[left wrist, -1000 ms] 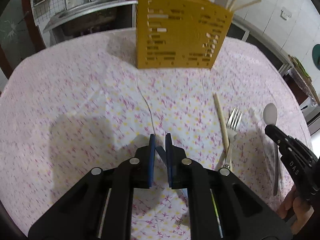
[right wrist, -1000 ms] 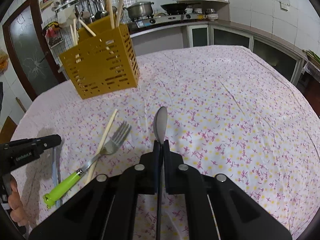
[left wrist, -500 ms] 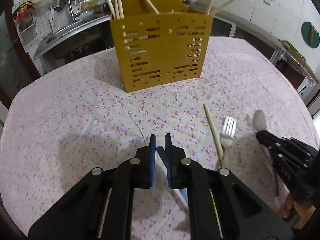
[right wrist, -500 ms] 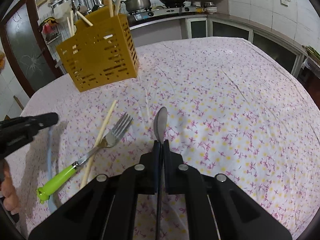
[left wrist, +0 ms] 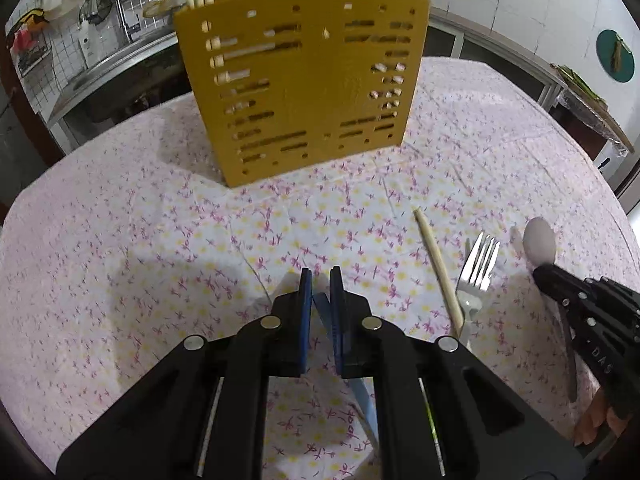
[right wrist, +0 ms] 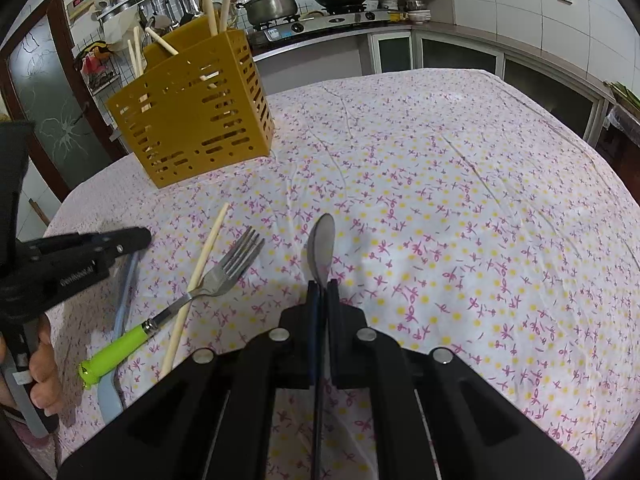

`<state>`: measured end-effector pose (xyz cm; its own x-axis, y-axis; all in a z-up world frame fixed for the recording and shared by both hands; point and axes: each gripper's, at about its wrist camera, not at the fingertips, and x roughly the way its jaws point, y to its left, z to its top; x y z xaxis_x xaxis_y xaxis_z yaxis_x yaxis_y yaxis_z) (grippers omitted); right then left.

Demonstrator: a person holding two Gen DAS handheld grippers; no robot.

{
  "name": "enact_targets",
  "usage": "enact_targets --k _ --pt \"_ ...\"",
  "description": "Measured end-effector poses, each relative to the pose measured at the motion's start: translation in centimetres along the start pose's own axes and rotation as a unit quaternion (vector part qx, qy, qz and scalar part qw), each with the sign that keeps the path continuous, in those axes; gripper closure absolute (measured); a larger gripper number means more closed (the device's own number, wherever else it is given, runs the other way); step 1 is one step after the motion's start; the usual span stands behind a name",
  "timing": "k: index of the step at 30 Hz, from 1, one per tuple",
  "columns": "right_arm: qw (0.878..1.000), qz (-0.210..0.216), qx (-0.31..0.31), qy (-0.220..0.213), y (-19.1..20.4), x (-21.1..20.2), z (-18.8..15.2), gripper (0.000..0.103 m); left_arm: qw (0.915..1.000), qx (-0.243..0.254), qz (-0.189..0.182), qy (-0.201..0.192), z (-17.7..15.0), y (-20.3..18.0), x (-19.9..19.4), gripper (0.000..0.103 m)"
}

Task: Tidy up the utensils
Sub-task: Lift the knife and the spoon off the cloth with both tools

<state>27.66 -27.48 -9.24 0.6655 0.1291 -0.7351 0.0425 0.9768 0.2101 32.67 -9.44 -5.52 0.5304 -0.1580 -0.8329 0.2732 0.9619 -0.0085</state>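
My left gripper (left wrist: 320, 276) is shut on a light blue utensil (left wrist: 362, 396); its handle runs back at a slant under the jaws and hangs down in the right wrist view (right wrist: 124, 292). Straight ahead stands the yellow slotted utensil holder (left wrist: 304, 92) with several chopsticks in it. My right gripper (right wrist: 322, 286) is shut on the handle of a metal spoon (right wrist: 322, 244), whose bowl points forward just over the cloth. Between the two grippers lie a loose chopstick (right wrist: 200, 272) and a green-handled fork (right wrist: 224, 272) on the flowered tablecloth (right wrist: 460, 220).
The holder (right wrist: 196, 108) stands near the table's far left edge in the right wrist view. A kitchen counter with a pot (right wrist: 272, 6) and a stove runs behind the table. A person's hand (right wrist: 44, 376) holds the left gripper's handle.
The left gripper has moved toward the yellow holder, which now fills more of its view, and has rolled a little with the blue utensil. The right gripper and spoon have stayed put.
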Motion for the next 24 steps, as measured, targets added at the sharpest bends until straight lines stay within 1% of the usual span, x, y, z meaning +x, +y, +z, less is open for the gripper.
enact_targets --k 2,4,7,11,20,24 --pt "1.000 0.000 0.001 -0.001 0.0 -0.1 0.0 0.099 1.0000 -0.005 -0.001 0.009 -0.4 0.1 0.5 0.095" --pt "1.000 0.000 0.000 -0.003 0.1 -0.1 0.0 0.099 1.0000 -0.005 -0.002 0.007 -0.6 0.1 0.4 0.095" --pt "1.000 0.000 -0.001 -0.006 0.1 -0.3 -0.1 0.099 0.9994 -0.022 -0.023 0.010 -0.8 0.8 -0.1 0.095" --pt "1.000 -0.001 -0.002 -0.004 0.3 -0.1 -0.1 0.099 0.9989 -0.029 -0.026 0.025 -1.1 1.2 0.2 0.095" --pt "1.000 -0.001 0.000 -0.004 0.2 0.0 -0.1 0.098 0.9986 -0.029 -0.013 0.043 -1.9 0.7 -0.2 0.094" --pt "1.000 0.000 0.000 -0.004 0.0 -0.1 -0.1 0.098 0.9982 -0.032 -0.011 0.048 -2.2 0.3 -0.2 0.092"
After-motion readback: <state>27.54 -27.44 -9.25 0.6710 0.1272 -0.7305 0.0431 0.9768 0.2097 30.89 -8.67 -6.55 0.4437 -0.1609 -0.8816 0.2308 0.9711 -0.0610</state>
